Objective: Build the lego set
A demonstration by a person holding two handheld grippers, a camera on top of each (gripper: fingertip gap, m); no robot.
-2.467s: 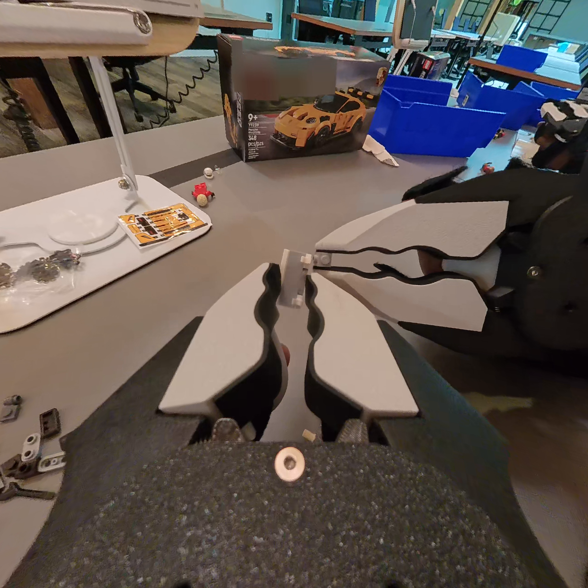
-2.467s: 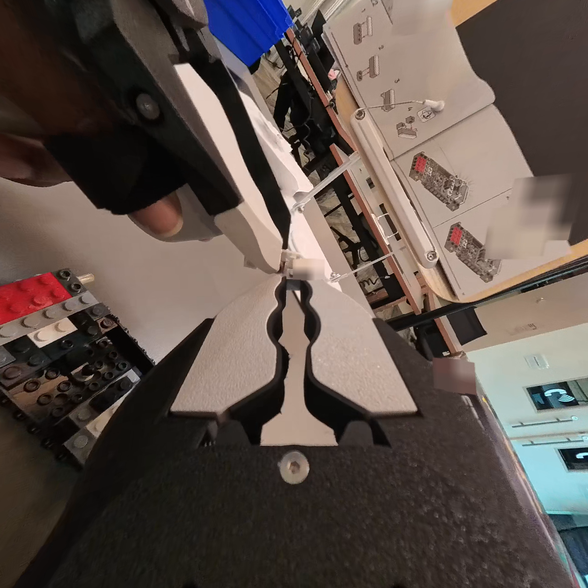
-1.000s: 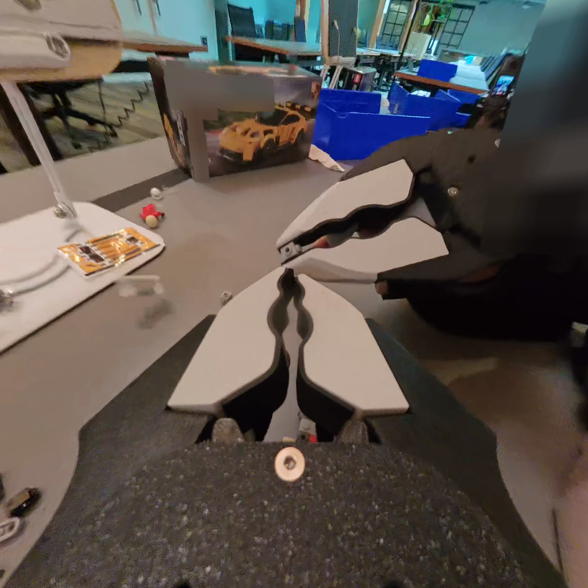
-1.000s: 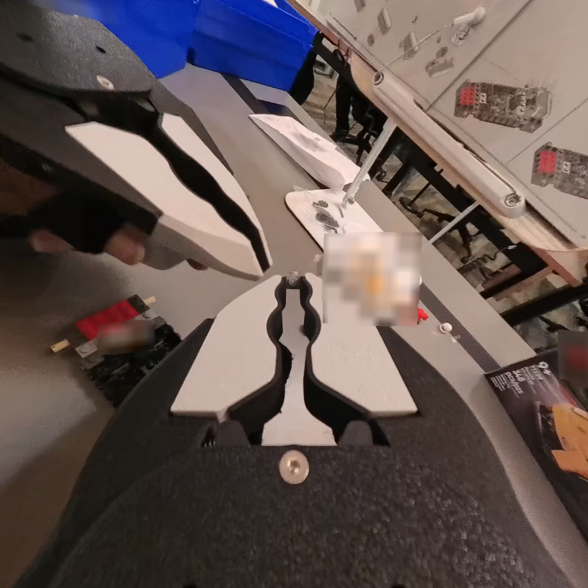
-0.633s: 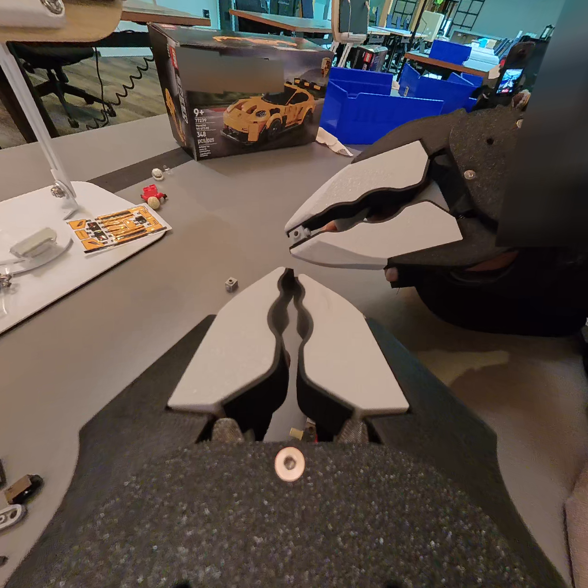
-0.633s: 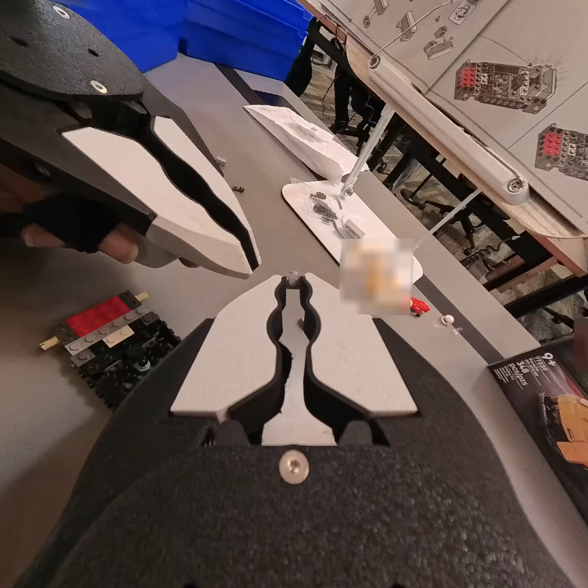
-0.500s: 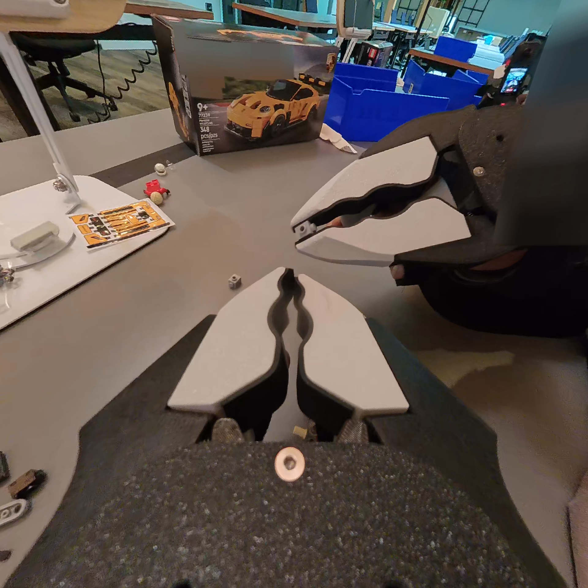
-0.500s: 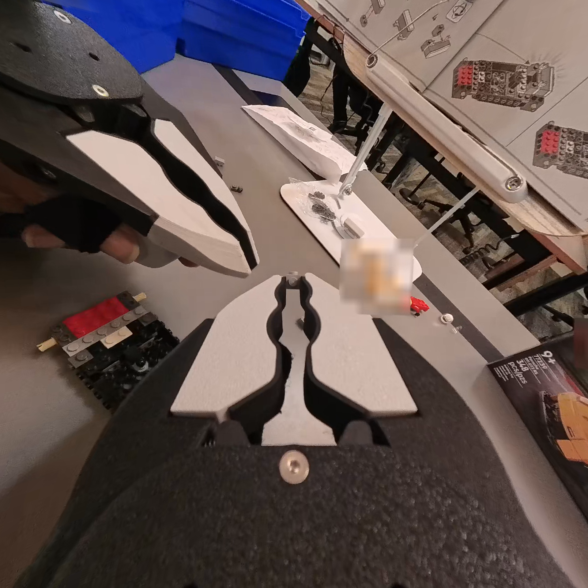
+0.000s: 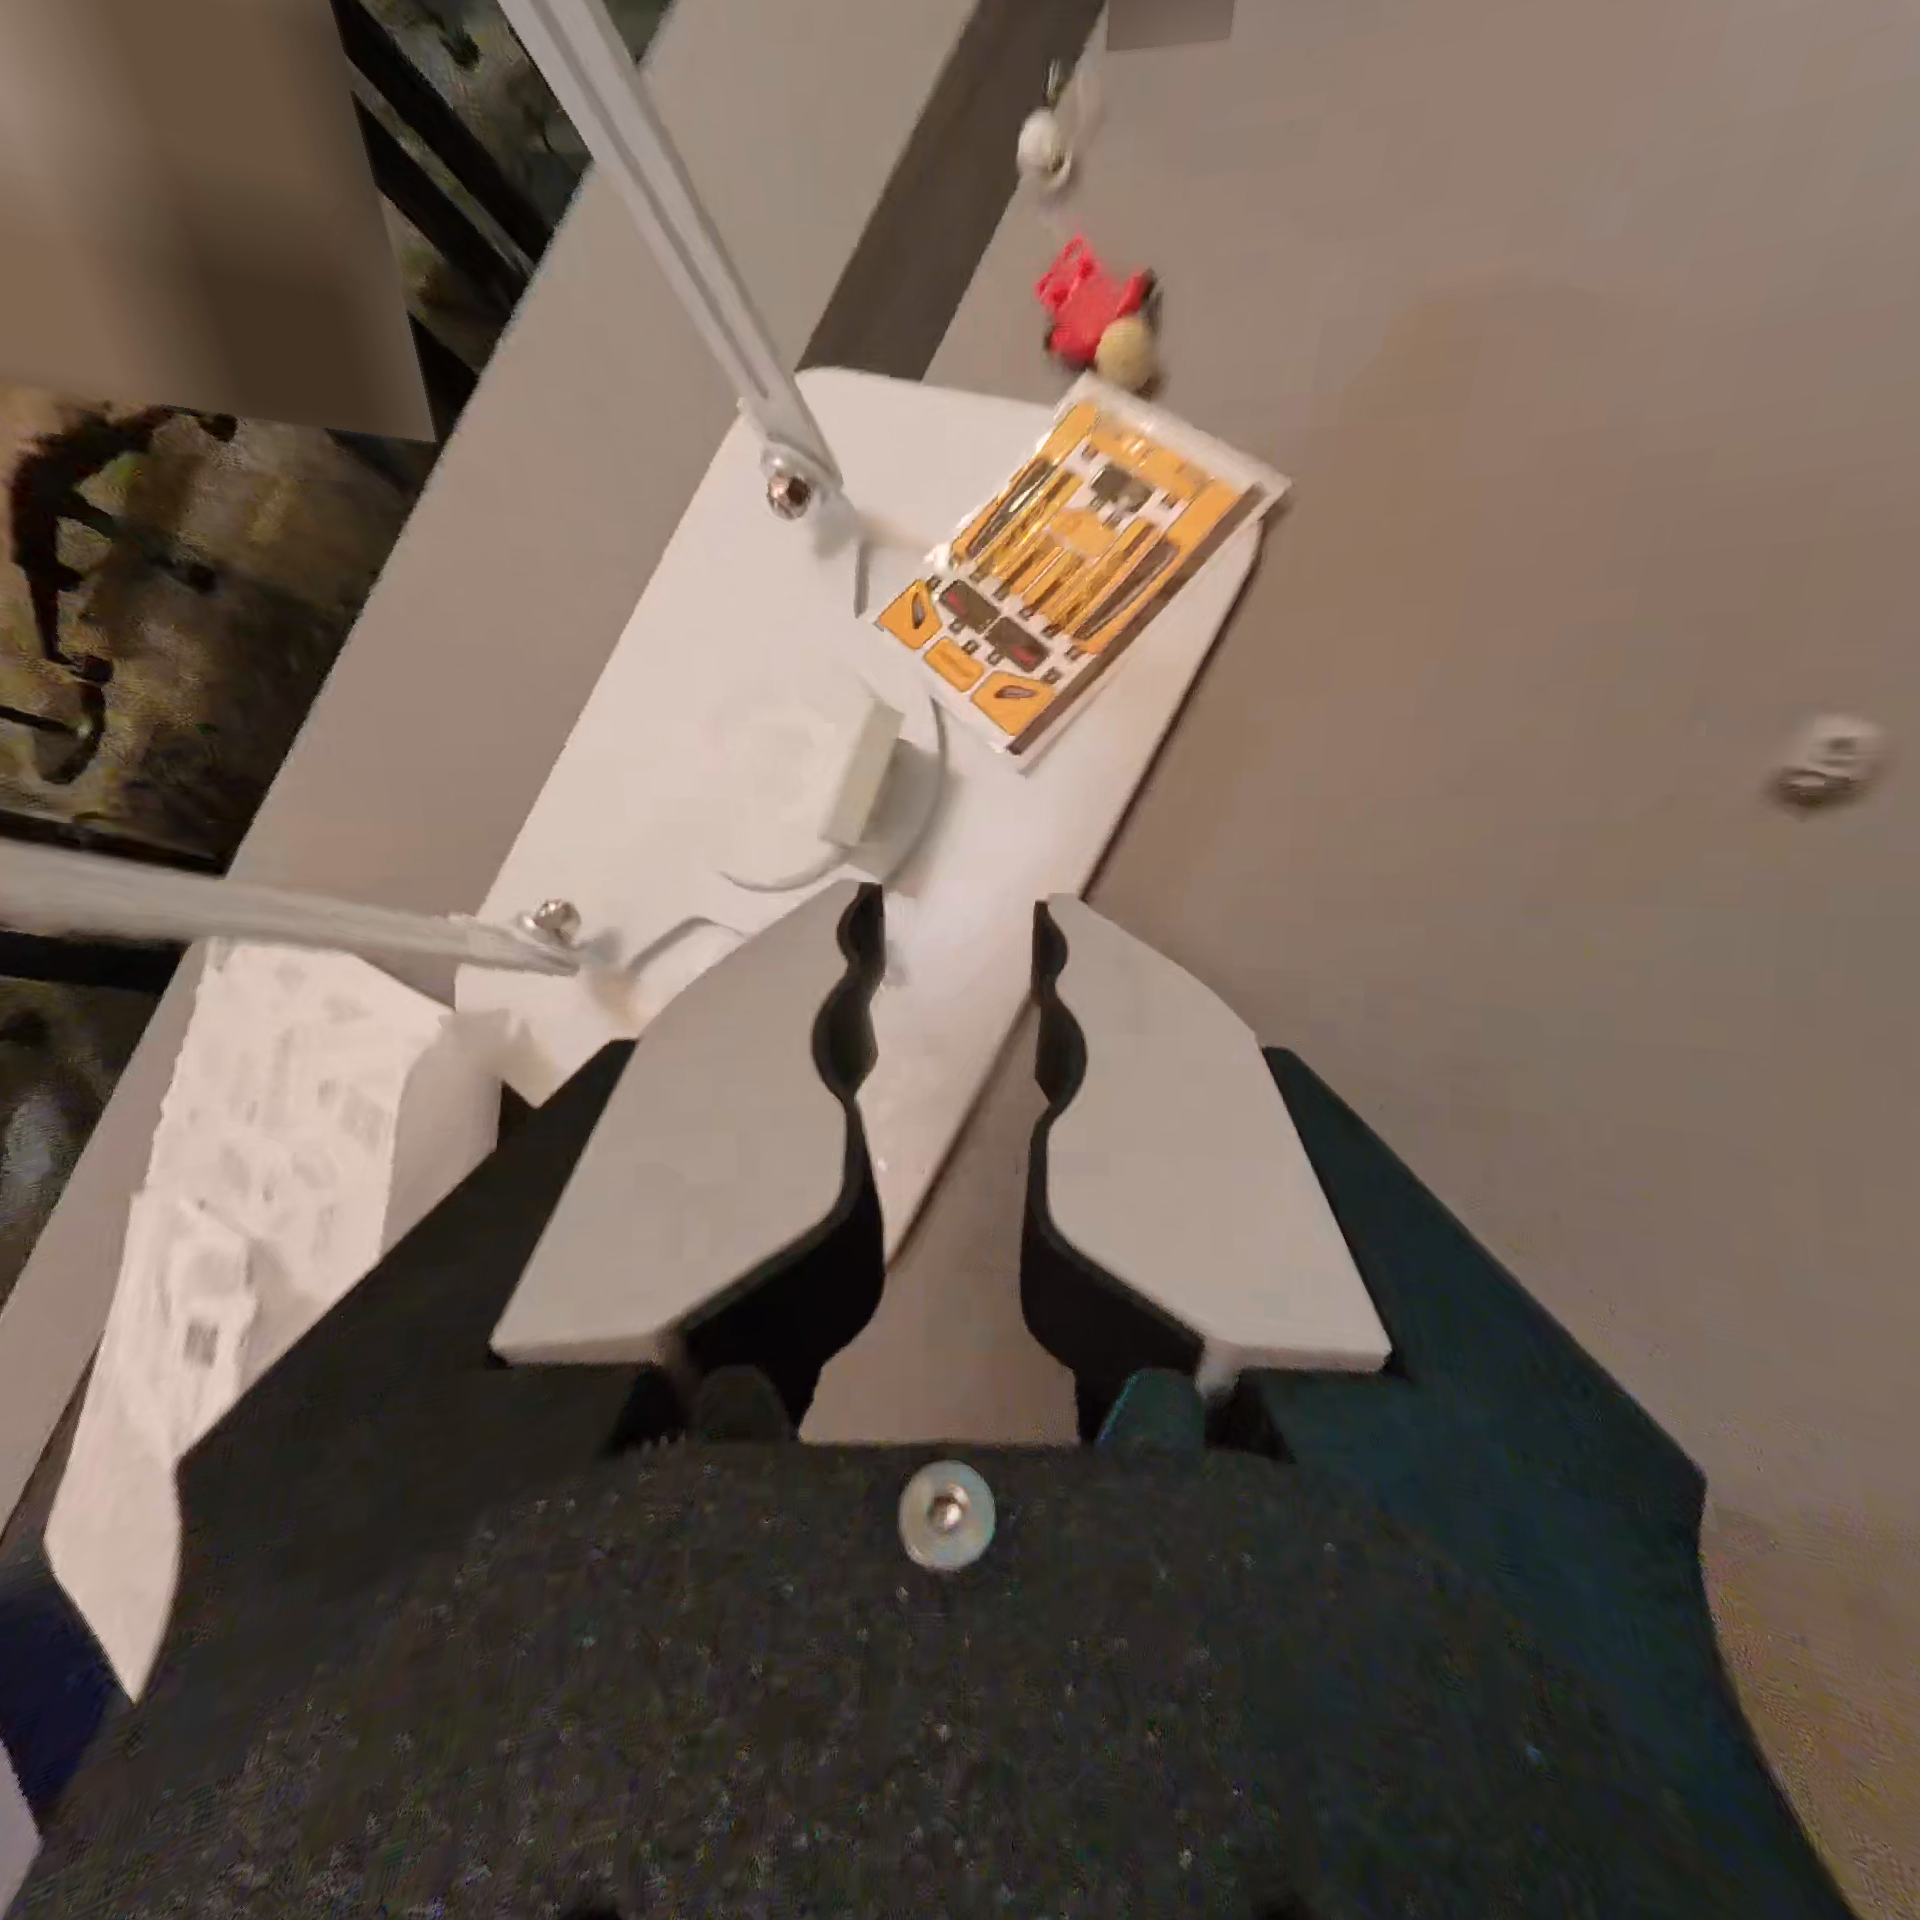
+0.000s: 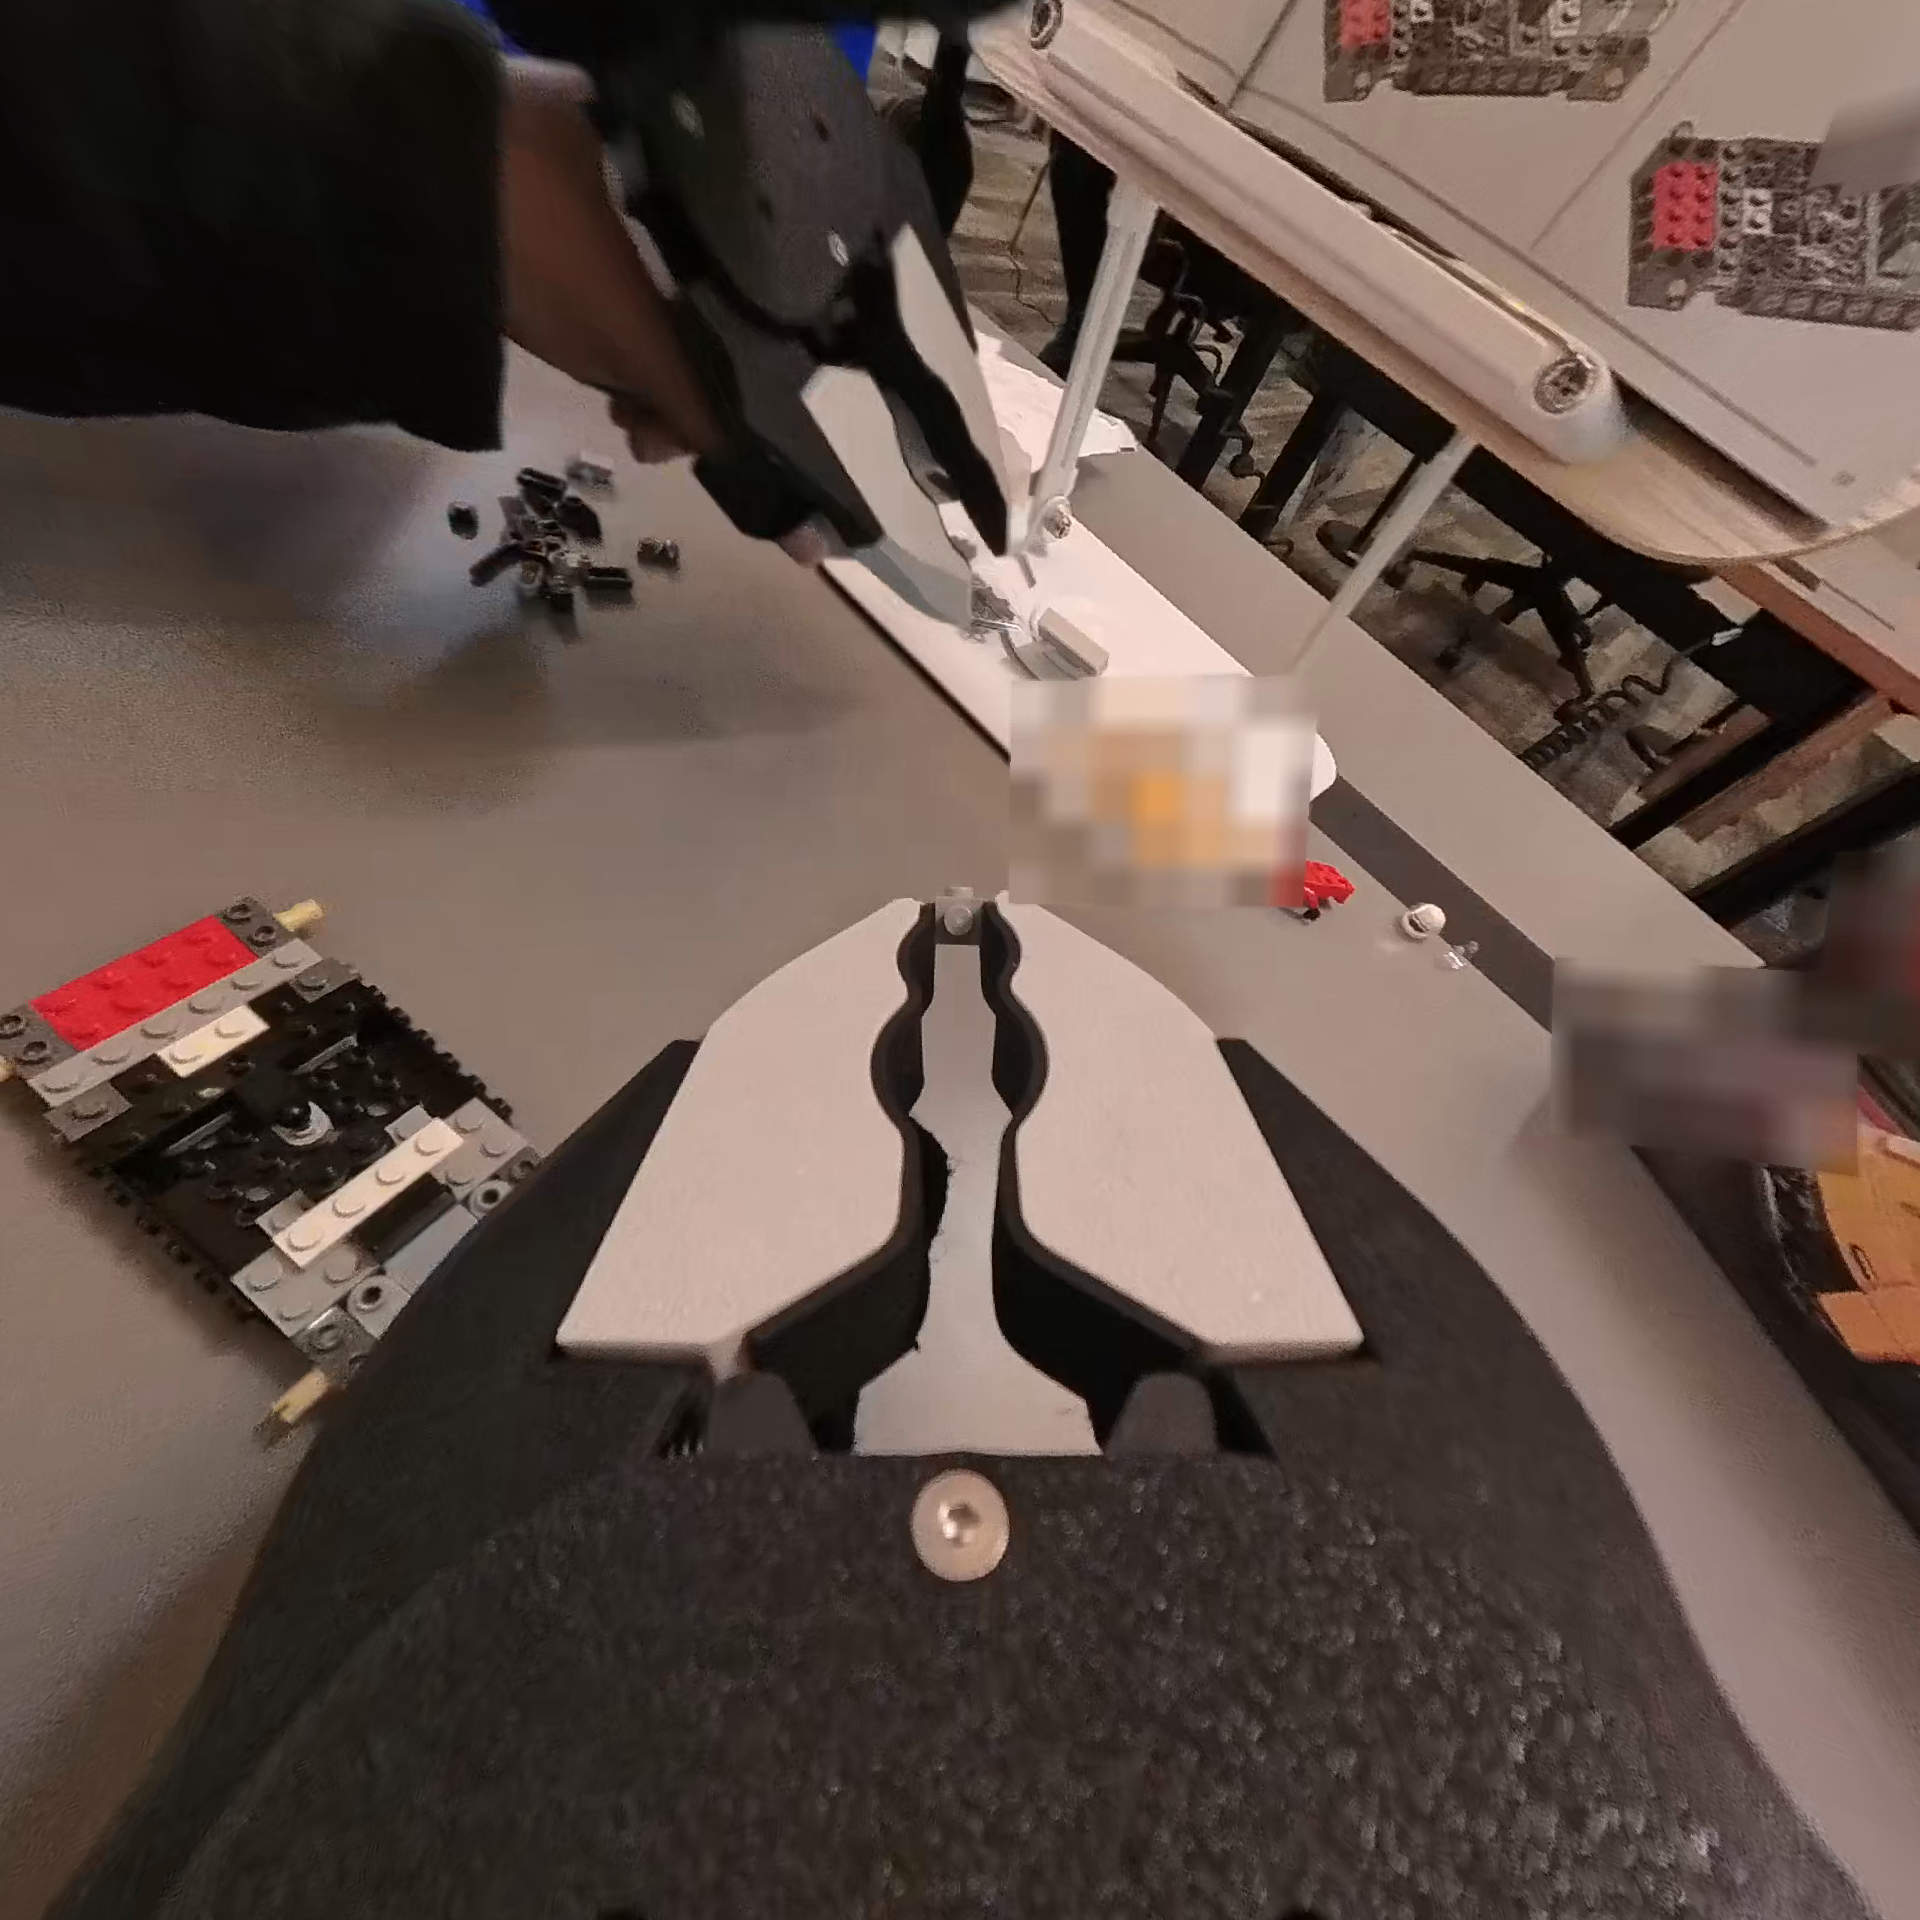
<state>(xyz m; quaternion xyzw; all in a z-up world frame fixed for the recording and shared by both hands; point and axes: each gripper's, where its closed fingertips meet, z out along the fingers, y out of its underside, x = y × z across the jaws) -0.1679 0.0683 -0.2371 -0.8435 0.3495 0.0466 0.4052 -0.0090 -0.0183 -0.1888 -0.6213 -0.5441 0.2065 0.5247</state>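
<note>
**Left gripper reaching for the pale block**

While the left gripper (image 9: pixel 951 914) hangs over the white stand base (image 9: pixel 1049 914) with fingers spread and empty, the pale block (image 9: pixel 862 774) lies just beyond its left fingertip, long axis running far-left to near-right.

From the right wrist, the right gripper (image 10: pixel 958 920) pinches a small grey stud piece (image 10: pixel 957 921); the half-built car base (image 10: pixel 249 1122) sits at near left, well apart.

Two grippers in play: the left gripper (image 9: pixel 951 914) and the right gripper (image 10: pixel 958 920). One small grey stud piece (image 10: pixel 957 918) at centre frame, one part-built chassis (image 10: pixel 244 1127) lower left, one scattered heap of dark parts (image 10: pixel 556 535) upper left. One sticker sheet (image 9: pixel 1075 587) upper centre, one pale block (image 9: pixel 857 774) mid-frame.
</note>
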